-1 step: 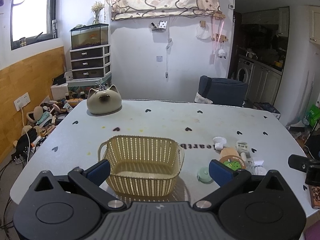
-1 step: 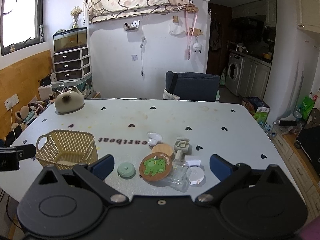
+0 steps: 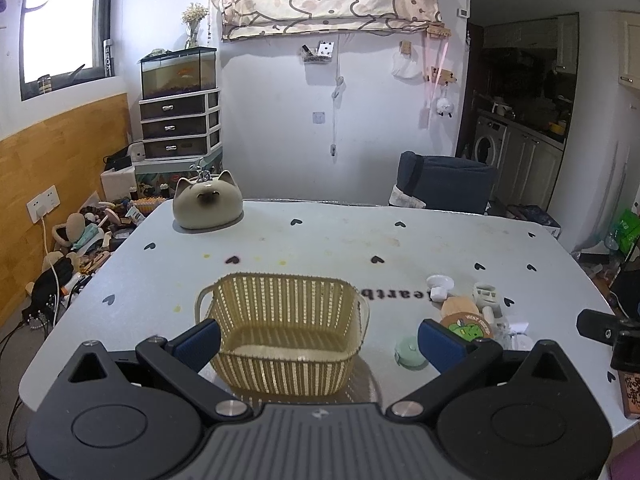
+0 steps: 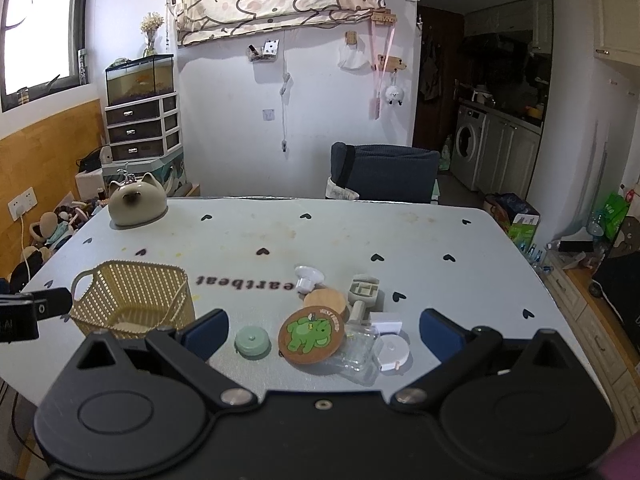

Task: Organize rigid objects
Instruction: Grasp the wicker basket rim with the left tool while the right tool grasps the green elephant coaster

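A woven yellow basket (image 3: 288, 336) stands empty on the white table, right in front of my left gripper (image 3: 320, 342), whose open blue fingers flank its near wall. In the right wrist view the basket (image 4: 132, 300) is at the left. My right gripper (image 4: 324, 332) is open and empty above a cluster of small items: a mint round lid (image 4: 251, 343), a round coaster with a green dinosaur (image 4: 312, 334), a wooden disc (image 4: 325, 300), a white suction hook (image 4: 307, 278), a grey-green plastic holder (image 4: 362, 290), a clear plastic box (image 4: 360, 350) and a white round case (image 4: 392, 350).
A cat-shaped ceramic pot (image 3: 207, 206) sits at the far left corner of the table (image 3: 320, 240). A dark blue chair (image 4: 384, 172) stands behind the far edge. A small brown box (image 3: 632, 396) lies at the near right edge. Clutter covers the floor on the left.
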`<action>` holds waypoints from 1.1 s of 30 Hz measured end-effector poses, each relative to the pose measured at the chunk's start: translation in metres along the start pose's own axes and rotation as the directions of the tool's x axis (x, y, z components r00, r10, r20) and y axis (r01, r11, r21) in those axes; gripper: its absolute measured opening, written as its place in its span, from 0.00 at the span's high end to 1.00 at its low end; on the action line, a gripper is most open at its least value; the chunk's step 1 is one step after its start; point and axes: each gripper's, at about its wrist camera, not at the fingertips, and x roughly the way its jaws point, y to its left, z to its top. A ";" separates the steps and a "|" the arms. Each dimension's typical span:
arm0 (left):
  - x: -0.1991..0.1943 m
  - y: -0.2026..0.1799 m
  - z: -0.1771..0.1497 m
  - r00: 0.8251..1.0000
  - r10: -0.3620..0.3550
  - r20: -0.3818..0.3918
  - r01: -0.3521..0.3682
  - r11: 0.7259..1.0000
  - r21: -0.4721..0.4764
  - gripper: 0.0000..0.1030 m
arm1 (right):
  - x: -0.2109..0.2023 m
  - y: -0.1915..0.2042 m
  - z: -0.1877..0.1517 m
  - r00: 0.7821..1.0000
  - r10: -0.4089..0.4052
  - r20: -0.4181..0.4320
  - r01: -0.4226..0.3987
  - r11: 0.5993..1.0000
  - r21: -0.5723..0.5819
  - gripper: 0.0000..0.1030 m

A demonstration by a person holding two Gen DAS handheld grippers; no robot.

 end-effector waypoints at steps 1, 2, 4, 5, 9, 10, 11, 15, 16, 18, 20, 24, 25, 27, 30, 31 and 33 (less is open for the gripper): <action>0.003 0.001 0.002 1.000 0.000 0.000 0.000 1.000 0.001 0.00 | 0.002 0.000 0.002 1.000 -0.002 -0.001 0.002 1.000 0.001 0.00; 0.005 0.001 0.003 1.000 -0.001 -0.001 0.001 1.000 0.002 0.00 | 0.007 0.001 0.006 1.000 -0.005 -0.003 0.005 1.000 0.004 0.00; 0.015 0.005 0.010 1.000 -0.001 -0.001 0.001 1.000 0.006 0.00 | 0.013 0.003 0.011 1.000 -0.007 -0.004 0.007 1.000 0.007 0.00; 0.018 0.006 0.012 1.000 -0.001 -0.002 0.001 1.000 0.006 0.00 | 0.017 0.004 0.013 1.000 -0.008 -0.005 0.008 1.000 0.009 0.00; 0.040 0.013 0.027 1.000 0.005 -0.009 -0.005 1.000 0.013 0.00 | 0.040 0.009 0.022 1.000 -0.014 -0.012 0.014 1.000 0.020 0.00; 0.044 0.014 0.029 1.000 0.007 -0.010 -0.007 1.000 0.014 0.00 | 0.045 0.011 0.025 1.000 -0.014 -0.015 0.014 1.000 0.021 0.00; 0.048 0.016 0.032 1.000 0.009 -0.012 -0.009 1.000 0.015 0.00 | 0.049 0.013 0.027 1.000 -0.013 -0.017 0.014 1.000 0.021 0.00; 0.071 0.027 0.044 0.999 0.017 -0.035 -0.017 1.000 0.014 0.00 | 0.071 0.023 0.036 0.999 -0.012 -0.036 0.013 1.000 0.020 0.00; 0.076 0.030 0.046 0.999 0.020 -0.041 -0.020 1.000 0.014 0.00 | 0.076 0.025 0.038 0.999 -0.014 -0.042 0.014 1.000 0.020 0.00; 0.087 0.036 0.050 0.998 0.027 -0.053 -0.027 1.000 0.015 0.00 | 0.088 0.030 0.041 0.998 -0.018 -0.059 0.019 1.000 0.022 0.00; 0.099 0.044 0.053 0.997 0.032 -0.067 -0.031 0.999 0.014 0.00 | 0.100 0.034 0.044 0.997 -0.022 -0.075 0.024 0.999 0.023 0.00; 0.123 0.061 0.056 0.994 0.052 -0.101 -0.051 0.999 0.011 0.00 | 0.122 0.046 0.046 0.994 -0.029 -0.105 0.031 0.999 0.010 0.00; 0.129 0.066 0.056 0.993 0.054 -0.109 -0.053 0.999 0.011 0.00 | 0.128 0.048 0.046 0.993 -0.032 -0.113 0.033 0.999 0.007 0.00; 0.141 0.075 0.056 0.991 0.054 -0.126 -0.053 0.999 0.008 0.00 | 0.141 0.052 0.045 0.990 -0.037 -0.133 0.038 0.999 0.007 0.00; 0.157 0.091 0.054 0.988 0.048 -0.149 -0.048 0.999 0.006 0.00 | 0.160 0.055 0.041 0.986 -0.052 -0.160 0.053 0.999 0.006 0.00; 0.162 0.095 0.053 0.987 0.047 -0.156 -0.047 0.999 0.006 0.00 | 0.166 0.055 0.039 0.984 -0.057 -0.171 0.059 0.998 0.005 0.00; 0.171 0.101 0.051 0.985 0.046 -0.169 -0.046 0.999 0.006 0.00 | 0.179 0.057 0.033 0.978 -0.076 -0.192 0.077 0.997 -0.005 0.00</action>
